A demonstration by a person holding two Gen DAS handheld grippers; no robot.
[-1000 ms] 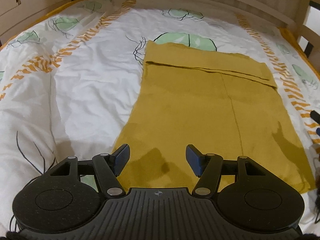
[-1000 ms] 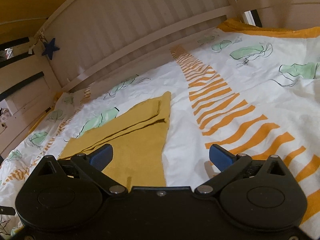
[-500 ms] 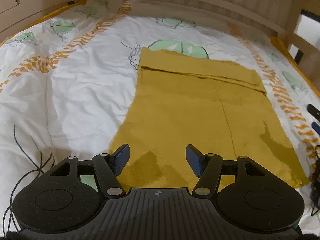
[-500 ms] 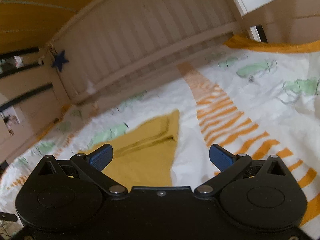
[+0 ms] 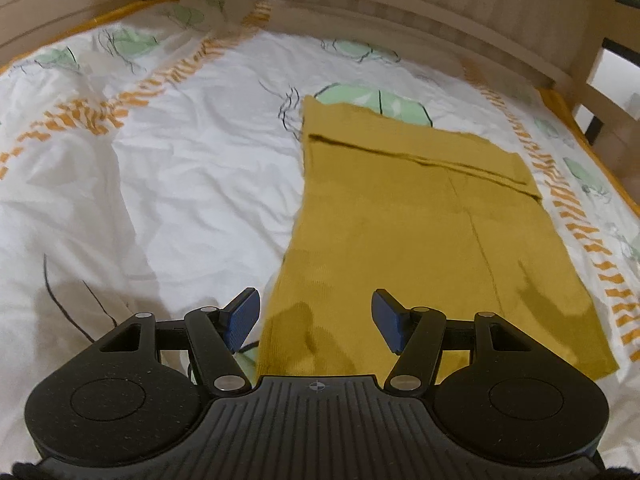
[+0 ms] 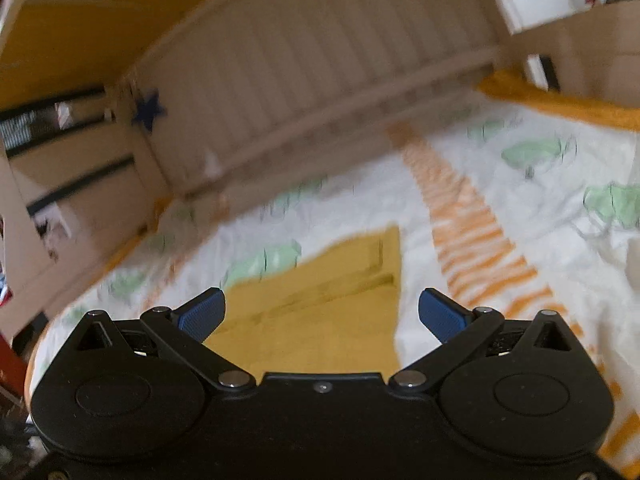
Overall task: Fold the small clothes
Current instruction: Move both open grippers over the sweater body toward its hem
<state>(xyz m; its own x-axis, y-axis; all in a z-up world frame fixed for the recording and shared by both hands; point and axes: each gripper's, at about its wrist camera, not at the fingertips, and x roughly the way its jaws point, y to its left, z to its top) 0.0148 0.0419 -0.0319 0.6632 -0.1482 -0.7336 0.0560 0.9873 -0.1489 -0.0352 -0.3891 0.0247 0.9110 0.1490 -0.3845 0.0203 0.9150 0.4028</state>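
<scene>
A mustard-yellow garment (image 5: 420, 240) lies flat on the bed, folded into a long rectangle with a folded band across its far end. My left gripper (image 5: 316, 318) hovers open over the garment's near left corner, blue pads apart, nothing between them. In the right wrist view the same garment (image 6: 332, 312) shows blurred below and ahead. My right gripper (image 6: 322, 314) is open too, raised above the garment's near right side and holding nothing.
The bed has a white duvet (image 5: 180, 184) with green leaves and orange stripes. A slatted wooden headboard (image 6: 320, 88) and side rails (image 5: 592, 92) fence the bed. A blue star (image 6: 148, 110) hangs on the frame at left.
The left gripper slid left, so the garment's left edge now sits between its fingers. The right gripper rose, its view lifting toward the headboard and blurring. Both stayed open.
</scene>
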